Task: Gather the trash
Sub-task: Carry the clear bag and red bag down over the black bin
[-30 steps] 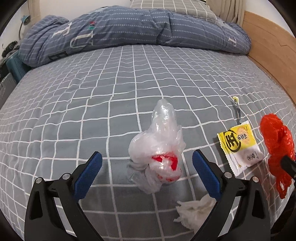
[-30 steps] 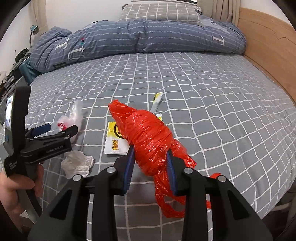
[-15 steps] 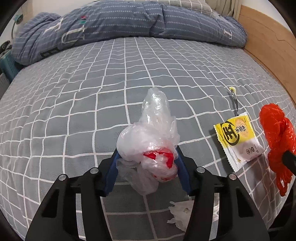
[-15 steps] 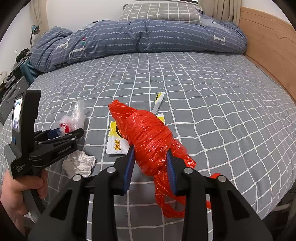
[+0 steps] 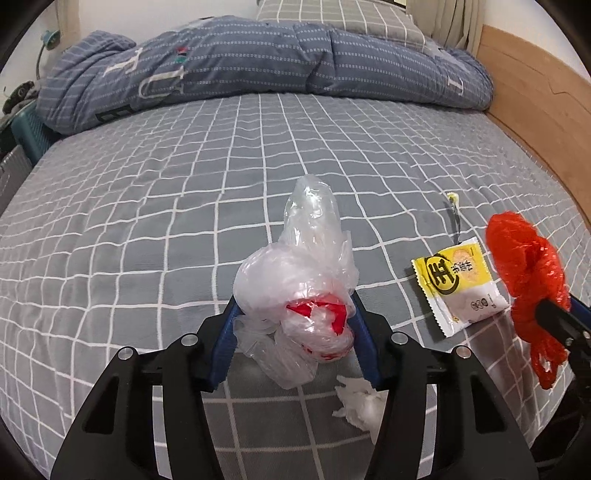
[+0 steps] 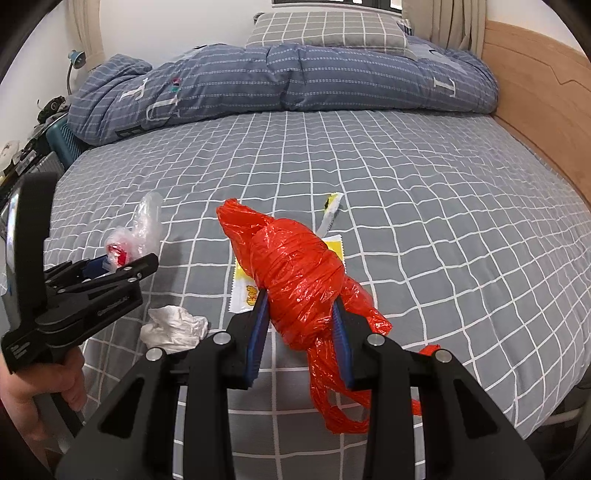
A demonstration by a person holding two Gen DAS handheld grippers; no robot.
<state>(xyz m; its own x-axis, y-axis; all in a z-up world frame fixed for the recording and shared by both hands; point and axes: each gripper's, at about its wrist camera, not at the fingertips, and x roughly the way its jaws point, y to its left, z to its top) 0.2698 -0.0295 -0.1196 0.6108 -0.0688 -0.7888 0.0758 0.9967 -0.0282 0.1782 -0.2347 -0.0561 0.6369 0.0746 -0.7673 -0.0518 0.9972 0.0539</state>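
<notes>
My left gripper (image 5: 293,325) is shut on a clear plastic bag (image 5: 303,273) with red scraps inside, held just above the grey checked bed. It also shows in the right wrist view (image 6: 136,232). My right gripper (image 6: 299,314) is shut on a crumpled red plastic bag (image 6: 295,269), lifted over the bed; the red plastic bag shows at the right of the left wrist view (image 5: 524,266). A yellow and white snack packet (image 5: 458,284) lies on the bed between them. A crumpled white tissue (image 5: 360,404) lies near the front edge.
A thin yellow-tipped wrapper strip (image 6: 330,214) lies beyond the packet. A folded blue duvet (image 5: 258,62) and a checked pillow (image 6: 328,29) lie at the head. A wooden bed frame (image 6: 543,110) runs along the right. Clutter and a teal crate (image 6: 62,140) stand at the left.
My left gripper went from open around the clear bag to shut on it and has lifted it slightly. My right gripper keeps holding the red bag, nearly still.
</notes>
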